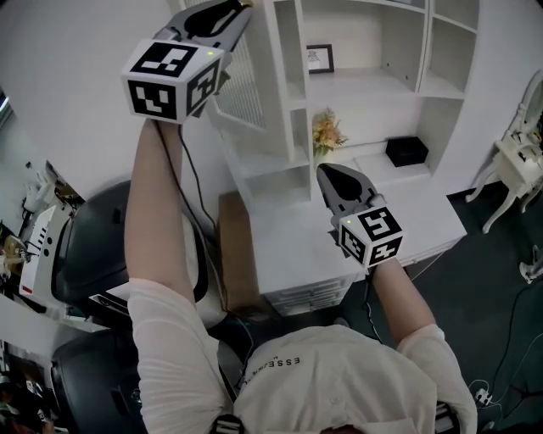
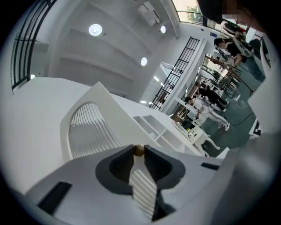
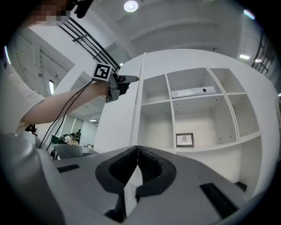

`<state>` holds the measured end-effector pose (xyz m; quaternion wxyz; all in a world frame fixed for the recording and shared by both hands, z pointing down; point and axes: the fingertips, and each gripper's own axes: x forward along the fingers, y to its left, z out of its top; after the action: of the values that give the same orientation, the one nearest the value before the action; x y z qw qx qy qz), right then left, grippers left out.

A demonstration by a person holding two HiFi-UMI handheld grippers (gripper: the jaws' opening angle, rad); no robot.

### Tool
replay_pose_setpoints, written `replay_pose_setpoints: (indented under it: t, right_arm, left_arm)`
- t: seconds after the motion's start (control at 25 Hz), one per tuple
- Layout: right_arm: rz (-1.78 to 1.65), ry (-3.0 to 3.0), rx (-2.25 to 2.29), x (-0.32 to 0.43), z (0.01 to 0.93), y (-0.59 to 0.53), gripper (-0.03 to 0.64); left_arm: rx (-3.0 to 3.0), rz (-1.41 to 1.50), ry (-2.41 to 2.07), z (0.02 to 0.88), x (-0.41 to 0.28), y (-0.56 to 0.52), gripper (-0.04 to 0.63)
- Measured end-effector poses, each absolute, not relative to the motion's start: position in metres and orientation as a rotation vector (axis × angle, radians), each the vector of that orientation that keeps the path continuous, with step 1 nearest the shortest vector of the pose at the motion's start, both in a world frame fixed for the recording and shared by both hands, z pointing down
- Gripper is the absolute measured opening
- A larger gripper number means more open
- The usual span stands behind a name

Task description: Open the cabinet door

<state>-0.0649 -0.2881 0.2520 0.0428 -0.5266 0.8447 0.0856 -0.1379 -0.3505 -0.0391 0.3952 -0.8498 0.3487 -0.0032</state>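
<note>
**Left tool on the knob, door standing out from the cabinet**

Our left tool point(image 1: 237, 8) is clamped on the small brass knob point(image 2: 138, 150) of the cabinet door point(image 1: 242, 85). The knob sits right at the tips of the jaws, so a pull goes straight into the door's free edge. The arm is stretched up and forward because the knob is high on the slatted door. The door already stands at an angle away from the white cabinet point(image 1: 288, 102), so we judge the opening to be under way but not finished.

Our right tool point(image 3: 137, 154) has its jaws together with nothing between them. It hangs above the tabletop point(image 1: 288, 246), well apart from the door. We take it to be idle and kept out of the door's path.

In the open compartments, a framed picture point(image 1: 320, 58) stands against the back of one shelf. A bunch of dried flowers point(image 1: 327, 131) sits lower down, and a black box point(image 1: 405, 151) lies on the ledge to their right.
</note>
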Motion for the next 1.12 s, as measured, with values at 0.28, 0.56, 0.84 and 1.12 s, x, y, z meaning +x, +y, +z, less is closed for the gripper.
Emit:
replay_pose_setpoints:
  t: [0.28, 0.56, 0.84, 1.12]
  right_arm:
    - [0.204, 2.633, -1.59, -0.101, 0.271, -0.283, 0.015]
    - [0.21, 2.666, -1.531, -0.142, 0.269, -0.288, 0.015]
    - [0.241, 2.715, -1.471, -0.179, 0.269, -0.29, 0.015]
    - [0.245, 2.741, -1.44, -0.199, 0.269, -0.292, 0.015]
  left_arm:
    - [-2.224, 0.08, 0.83, -0.039, -0.184, -0.329, 0.076]
    - [-2.271, 0.172, 0.816, -0.039, -0.236, -0.317, 0.078]
    - [-2.306, 0.198, 0.829, -0.041, -0.282, -0.315, 0.078]
    - [-2.283, 0.191, 0.895, -0.038, -0.321, -0.313, 0.063]
